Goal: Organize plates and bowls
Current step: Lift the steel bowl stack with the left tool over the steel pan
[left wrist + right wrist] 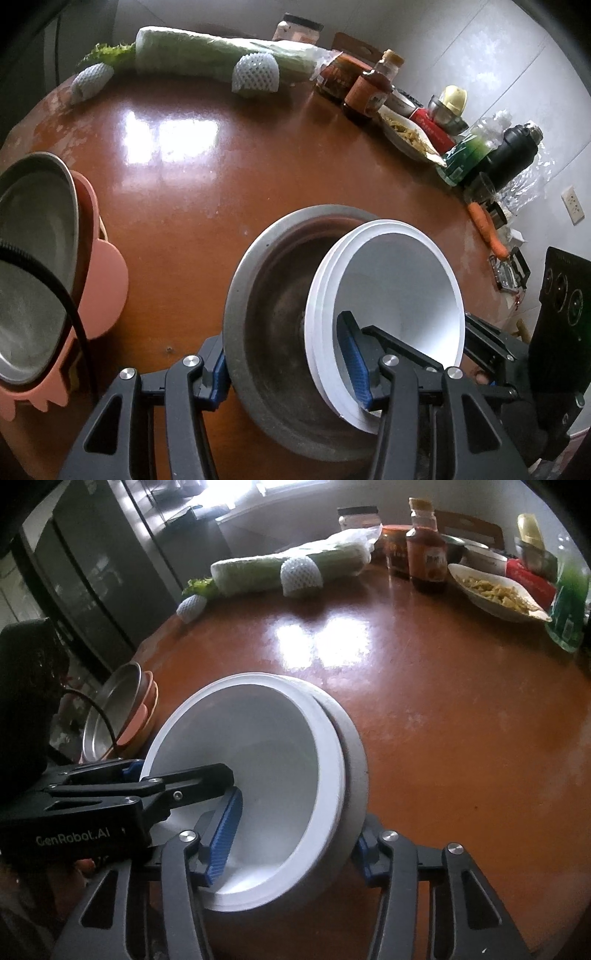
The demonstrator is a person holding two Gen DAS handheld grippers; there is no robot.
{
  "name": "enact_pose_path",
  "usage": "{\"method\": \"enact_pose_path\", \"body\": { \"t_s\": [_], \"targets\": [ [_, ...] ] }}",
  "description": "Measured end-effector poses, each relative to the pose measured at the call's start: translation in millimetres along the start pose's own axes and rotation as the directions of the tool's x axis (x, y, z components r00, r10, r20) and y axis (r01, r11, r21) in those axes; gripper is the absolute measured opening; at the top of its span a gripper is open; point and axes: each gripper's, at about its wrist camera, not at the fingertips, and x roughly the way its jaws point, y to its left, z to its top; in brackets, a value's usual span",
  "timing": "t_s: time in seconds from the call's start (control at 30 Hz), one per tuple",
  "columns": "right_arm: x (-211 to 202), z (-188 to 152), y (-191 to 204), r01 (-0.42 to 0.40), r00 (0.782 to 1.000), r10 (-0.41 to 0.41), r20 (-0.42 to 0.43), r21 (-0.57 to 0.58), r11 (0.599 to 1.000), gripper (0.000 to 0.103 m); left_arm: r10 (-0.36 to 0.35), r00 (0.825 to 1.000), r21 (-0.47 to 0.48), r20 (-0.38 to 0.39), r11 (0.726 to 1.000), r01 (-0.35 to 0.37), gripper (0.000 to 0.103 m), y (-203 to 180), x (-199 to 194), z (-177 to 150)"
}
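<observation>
A stack of white bowls [399, 291] sits tilted inside a wide steel bowl [266, 325] at lower centre of the frame. At the left edge, a steel plate [33, 266] lies on stacked pink plates [107, 280].

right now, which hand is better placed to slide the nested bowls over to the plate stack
Left, probably. The plate stack sits on its side, and the left gripper has fingers either side of the walls of the nested bowls, like the right gripper.
</observation>
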Motion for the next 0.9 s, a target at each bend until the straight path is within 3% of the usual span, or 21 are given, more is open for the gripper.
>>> {"method": "enact_pose_path", "body": {
  "t_s": [0.53,0.9],
  "targets": [
    [-12,13,26,-0.014,0.998,0.017,0.057,-0.056,0.998,0.053,0.023,0.996,-0.001,0.081,1.0,-0.023,0.051,8,-37,2],
    [-9,23,68,-0.016,0.997,0.025,0.078,-0.116,0.993,0.053,0.031,0.99,-0.034,0.136,0.999,-0.027,0.051,41,-66,2]
  ]
}}
